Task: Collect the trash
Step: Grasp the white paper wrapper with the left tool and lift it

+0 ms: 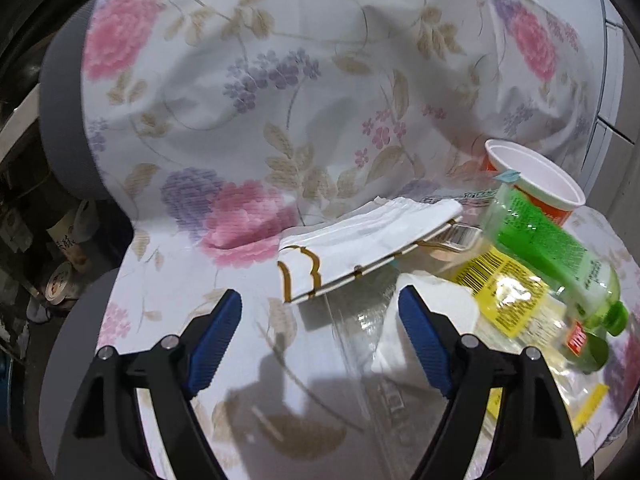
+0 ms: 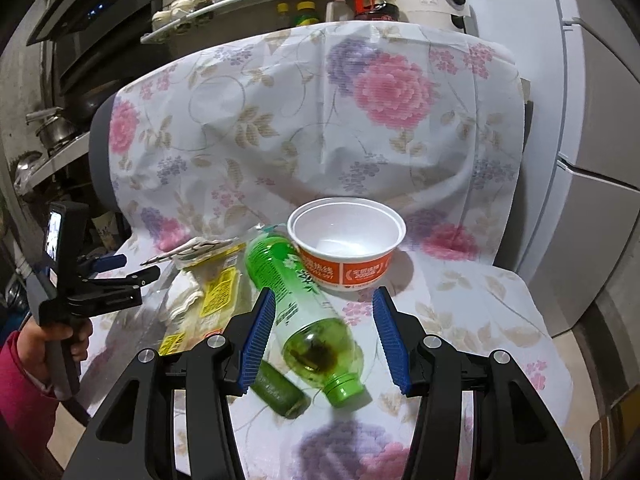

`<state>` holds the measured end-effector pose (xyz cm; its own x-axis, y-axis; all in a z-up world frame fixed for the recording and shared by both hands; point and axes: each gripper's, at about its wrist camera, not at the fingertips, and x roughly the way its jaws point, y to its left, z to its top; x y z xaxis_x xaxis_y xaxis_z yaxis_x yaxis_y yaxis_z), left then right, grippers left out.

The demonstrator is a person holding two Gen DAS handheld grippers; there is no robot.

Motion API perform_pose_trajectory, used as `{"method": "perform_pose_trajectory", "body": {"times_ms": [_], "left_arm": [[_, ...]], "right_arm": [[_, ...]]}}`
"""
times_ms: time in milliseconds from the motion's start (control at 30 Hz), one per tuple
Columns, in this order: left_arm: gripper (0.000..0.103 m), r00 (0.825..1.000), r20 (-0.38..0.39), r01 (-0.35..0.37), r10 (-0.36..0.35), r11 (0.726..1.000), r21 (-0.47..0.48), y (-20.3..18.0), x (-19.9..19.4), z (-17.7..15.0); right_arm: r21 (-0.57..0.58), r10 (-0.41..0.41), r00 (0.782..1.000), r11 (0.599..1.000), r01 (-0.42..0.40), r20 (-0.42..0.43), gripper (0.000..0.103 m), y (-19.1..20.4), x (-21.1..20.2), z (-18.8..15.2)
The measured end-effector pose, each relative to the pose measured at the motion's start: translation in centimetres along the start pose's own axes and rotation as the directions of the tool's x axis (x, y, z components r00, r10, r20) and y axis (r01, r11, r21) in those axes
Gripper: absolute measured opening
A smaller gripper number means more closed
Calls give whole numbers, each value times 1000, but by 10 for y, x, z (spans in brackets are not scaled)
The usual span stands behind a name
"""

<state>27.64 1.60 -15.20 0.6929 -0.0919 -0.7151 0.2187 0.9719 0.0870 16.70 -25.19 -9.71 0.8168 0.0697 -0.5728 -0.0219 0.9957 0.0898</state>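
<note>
While the right gripper hangs wide open around the green bottle lying on the floral cloth, its label is too blurred to read. Behind it stands an orange bowl printed "2000". Left gripper, jaws wide and empty, faces a white bag and yellow wrapper.

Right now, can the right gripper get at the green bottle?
Probably yes. The right gripper is open, and the green bottle lies between its fingers with nothing on top; only its loose cap lies beside it.
</note>
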Motion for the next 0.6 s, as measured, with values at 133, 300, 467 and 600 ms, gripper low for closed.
{"method": "perform_pose_trajectory", "body": {"times_ms": [133, 300, 467, 600], "left_arm": [[71, 1000, -8, 11, -10, 999, 41, -5, 15, 8], [47, 1000, -26, 9, -6, 994, 108, -14, 31, 17], [1, 999, -6, 34, -33, 995, 93, -9, 22, 18], [0, 997, 52, 66, -65, 998, -13, 12, -7, 20]], "right_arm": [[0, -12, 1000, 1000, 12, -1, 53, -3, 5, 2], [3, -17, 1000, 1000, 17, -7, 53, -6, 8, 1], [10, -21, 1000, 1000, 21, -8, 53, -9, 6, 0], [20, -15, 1000, 1000, 15, -1, 53, -11, 1, 0]]}}
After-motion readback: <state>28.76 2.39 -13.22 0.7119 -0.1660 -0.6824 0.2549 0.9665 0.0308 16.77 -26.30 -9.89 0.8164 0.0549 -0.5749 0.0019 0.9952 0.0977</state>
